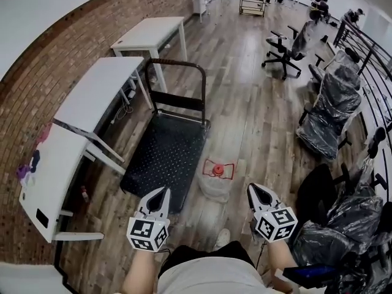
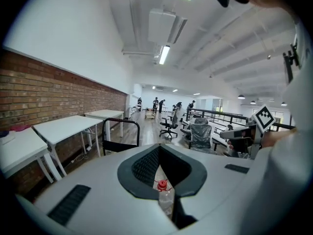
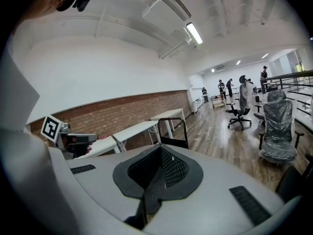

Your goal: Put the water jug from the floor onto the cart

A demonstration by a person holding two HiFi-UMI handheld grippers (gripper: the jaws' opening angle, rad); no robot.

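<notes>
The water jug [image 1: 216,182] is clear with a red cap and stands on the wooden floor, just right of the cart's near right corner. The cart [image 1: 160,158] is a black flat platform with a dark upright handle [image 1: 177,81] at its far end. My left gripper [image 1: 162,195] hangs over the cart's near edge, left of the jug. Its jaws stand a narrow slit apart, and the jug [image 2: 165,196] shows through that slit. My right gripper [image 1: 253,193] hovers to the jug's right, shut and empty. In the right gripper view the right gripper [image 3: 160,153] has its pads pressed together.
White desks [image 1: 92,94] line the brick wall at the left. Plastic-wrapped office chairs [image 1: 329,112] and a dark railing [image 1: 367,48] fill the right side. A black chair [image 1: 288,45] stands mid-floor farther off. People and a trolley are at the far end.
</notes>
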